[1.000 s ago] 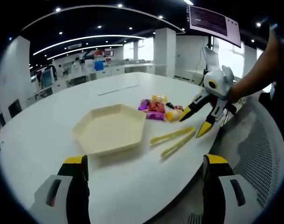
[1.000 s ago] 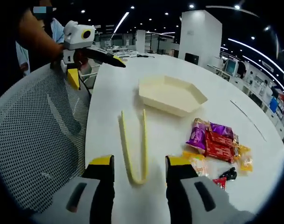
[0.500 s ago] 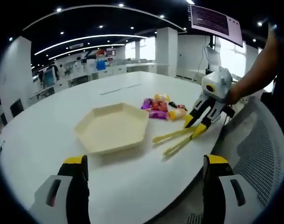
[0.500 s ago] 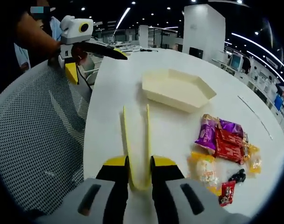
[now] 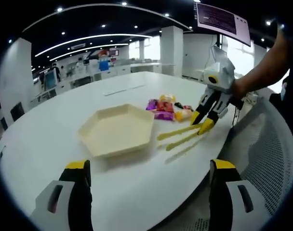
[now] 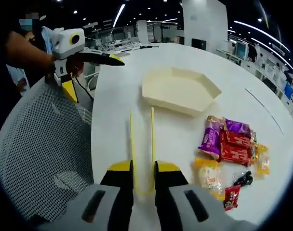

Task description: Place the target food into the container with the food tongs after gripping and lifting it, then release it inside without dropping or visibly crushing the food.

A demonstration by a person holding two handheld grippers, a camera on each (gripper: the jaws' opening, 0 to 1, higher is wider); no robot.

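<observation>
Yellow food tongs [image 6: 152, 130] point away from me toward the cream hexagonal tray [image 6: 178, 89]. My right gripper [image 6: 142, 168] is shut on their hinge end. In the left gripper view the tongs [image 5: 180, 135] hang just above the white table with a shadow under them, held by the right gripper [image 5: 200, 122]. Wrapped snacks [image 6: 231, 147] lie in a pile to the right of the tongs; they sit beyond the tray [image 5: 117, 130] in the left gripper view, snacks [image 5: 165, 108]. My left gripper [image 5: 149, 166] is open and holds nothing; it hovers off the table's edge [image 6: 96, 79].
A grey mesh chair [image 6: 35, 144] stands against the near table edge, between the two grippers, chair [image 5: 267, 154]. A person's arm [image 5: 262, 72] holds the right gripper. The white table [image 5: 50, 130] stretches bare around the tray.
My right gripper closed on the tongs' hinge end and has raised them slightly off the table. The left gripper stays open.
</observation>
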